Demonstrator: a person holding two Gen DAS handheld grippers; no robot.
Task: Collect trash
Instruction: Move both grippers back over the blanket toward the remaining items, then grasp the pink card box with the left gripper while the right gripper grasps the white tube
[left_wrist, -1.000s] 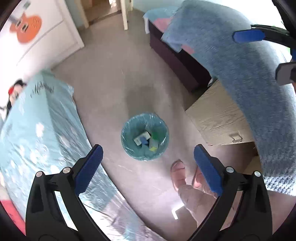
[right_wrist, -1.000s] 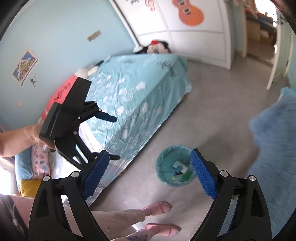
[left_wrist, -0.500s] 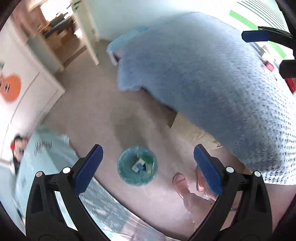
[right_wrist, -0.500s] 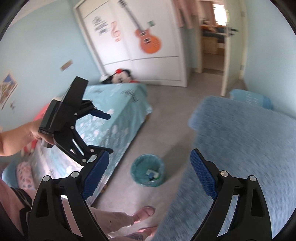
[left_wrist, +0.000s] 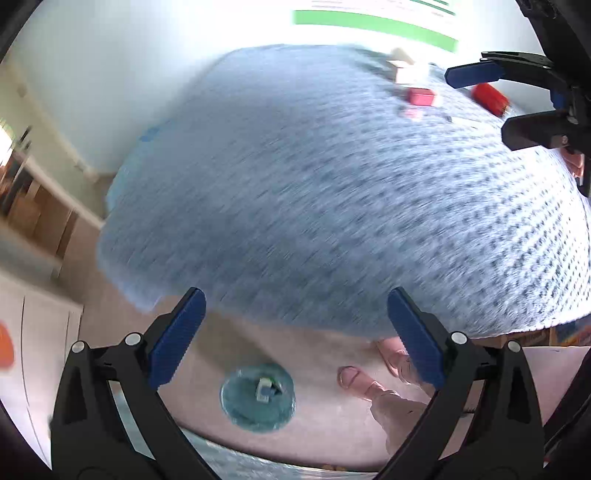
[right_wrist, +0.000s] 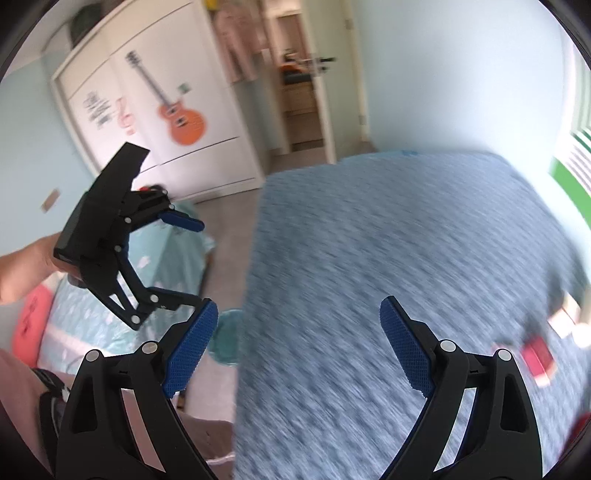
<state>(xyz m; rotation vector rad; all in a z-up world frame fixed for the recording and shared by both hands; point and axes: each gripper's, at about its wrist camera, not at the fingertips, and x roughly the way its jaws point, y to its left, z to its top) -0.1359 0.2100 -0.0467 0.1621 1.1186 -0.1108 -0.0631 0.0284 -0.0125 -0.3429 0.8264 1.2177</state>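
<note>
A round teal-lined trash bin (left_wrist: 257, 398) stands on the floor below my left gripper (left_wrist: 295, 336), with several scraps inside; part of it shows in the right wrist view (right_wrist: 226, 341). My left gripper is open and empty. My right gripper (right_wrist: 299, 343) is open and empty above a bed with a blue knitted cover (right_wrist: 406, 240). On the far part of that cover (left_wrist: 332, 184) lie blurred pieces of trash: a pink-red box (left_wrist: 421, 96), a red box (left_wrist: 489, 98) and a pale item (left_wrist: 400, 61). The pink-red box also shows at the right (right_wrist: 539, 360).
A second bed with a teal cover (right_wrist: 110, 317) stands left of the bin. A white wardrobe with an orange guitar picture (right_wrist: 181, 110) and an open doorway (right_wrist: 303, 99) are behind. The person's feet (left_wrist: 373, 380) stand beside the bin.
Both grippers have swung up and away from the bin toward the blue-covered bed. The bin has dropped to the lower edge of view and the trash on the cover has come into sight.
</note>
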